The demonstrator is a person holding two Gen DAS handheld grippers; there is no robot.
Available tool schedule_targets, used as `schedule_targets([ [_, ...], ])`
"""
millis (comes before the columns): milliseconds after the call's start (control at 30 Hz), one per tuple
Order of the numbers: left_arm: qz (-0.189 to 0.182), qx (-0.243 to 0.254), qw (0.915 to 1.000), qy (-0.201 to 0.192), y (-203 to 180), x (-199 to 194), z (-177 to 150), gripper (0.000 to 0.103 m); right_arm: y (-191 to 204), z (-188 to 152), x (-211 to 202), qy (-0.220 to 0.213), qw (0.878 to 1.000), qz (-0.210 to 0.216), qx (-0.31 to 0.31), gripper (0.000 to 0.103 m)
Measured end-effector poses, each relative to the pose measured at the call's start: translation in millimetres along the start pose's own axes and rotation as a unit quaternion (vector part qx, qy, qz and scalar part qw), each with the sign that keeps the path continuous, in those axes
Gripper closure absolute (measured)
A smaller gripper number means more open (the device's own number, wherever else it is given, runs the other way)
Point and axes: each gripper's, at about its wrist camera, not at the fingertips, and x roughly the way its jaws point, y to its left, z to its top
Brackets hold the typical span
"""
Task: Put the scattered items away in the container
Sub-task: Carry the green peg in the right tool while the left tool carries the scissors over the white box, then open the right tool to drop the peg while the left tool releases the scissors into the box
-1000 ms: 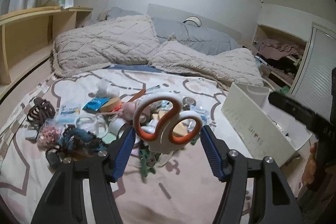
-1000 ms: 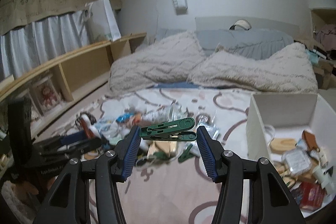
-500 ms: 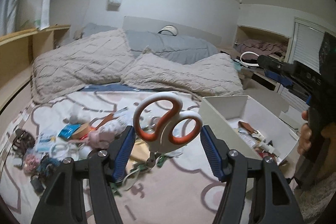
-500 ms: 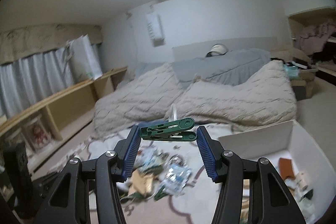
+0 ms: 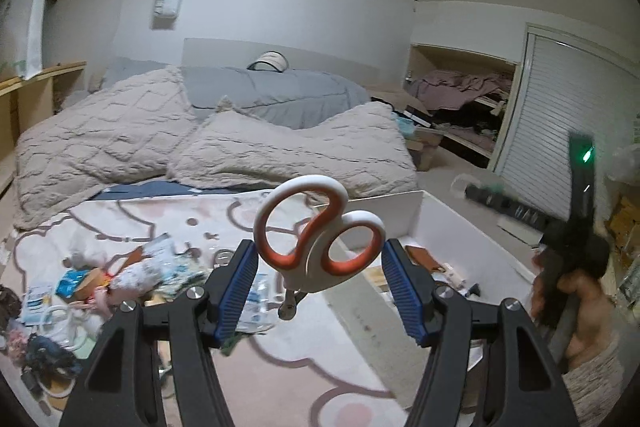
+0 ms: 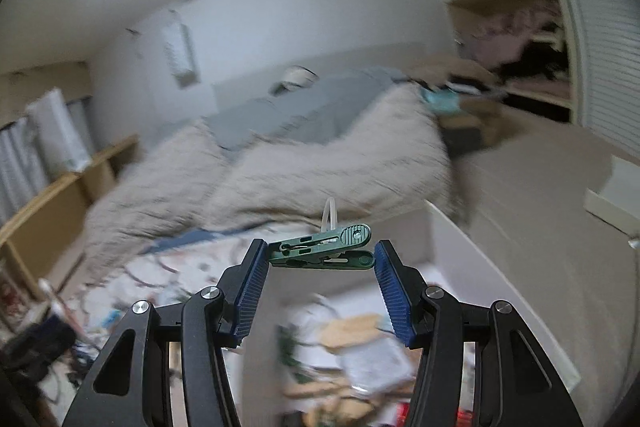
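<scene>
Clutter pile (image 5: 120, 283) left of white container (image 5: 404, 211), pillows (image 5: 288, 155) behind

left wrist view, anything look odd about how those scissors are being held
Somewhat: the left tool clamps the scissors by the white-and-orange handle loops, so the blades hang down unsupported, over the edge of the white box. No damage is visible.

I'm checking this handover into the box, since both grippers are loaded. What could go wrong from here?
The left gripper holds the scissors by the handle loops only, with the blades hanging below, so they may swing or slip before the white box. The right gripper pinches the green clothespin end to end at its fingertips, and it could pop out. The right wrist view is blurred, so a release might miss the box.
</scene>
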Motion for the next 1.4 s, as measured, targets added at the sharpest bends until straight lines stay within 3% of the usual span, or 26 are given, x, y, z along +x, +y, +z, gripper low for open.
schedule_targets([
  [267,-0.046,-0.006,0.9988,0.016,-31.7,25.1,15.9,0.039,-40.1,-21.6,17.4,0.056,0.996,-0.065,-0.003,0.048],
  [400,-0.061,-0.004,0.9978,0.027,-46.5,37.7,20.7,0.039,-53.4,-26.5,24.6,0.076,0.994,-0.074,0.000,0.048],
  [633,-0.078,0.007,0.9950,0.062,-73.7,68.9,26.6,0.039,-68.3,-34.2,26.1,0.097,0.992,-0.084,0.005,0.048],
  [867,-0.067,0.041,0.9926,0.092,-102.8,101.6,28.1,0.039,-76.1,-44.8,40.5,0.135,0.985,-0.106,-0.001,0.047],
  [900,-0.067,0.044,0.9919,0.099,-105.4,106.3,28.5,0.039,-76.3,-46.3,42.5,0.140,0.984,-0.108,-0.003,0.046],
  [967,-0.066,0.048,0.9900,0.115,-110.9,116.0,29.1,0.039,-75.9,-48.2,44.1,0.144,0.983,-0.118,-0.010,0.024],
  [1000,-0.065,0.050,0.9894,0.120,-113.7,119.1,28.8,0.039,-74.9,-48.5,44.0,0.142,0.982,-0.124,-0.016,0.021],
  [1167,-0.059,0.059,0.9854,0.149,-126.3,142.2,27.1,0.039,-71.3,-46.1,37.0,0.130,0.987,-0.096,-0.016,0.020],
  [1400,-0.041,0.058,0.9741,0.215,-128.2,176.5,8.0,0.039,-72.6,-47.5,32.5,0.127,0.987,-0.093,-0.014,0.020],
])
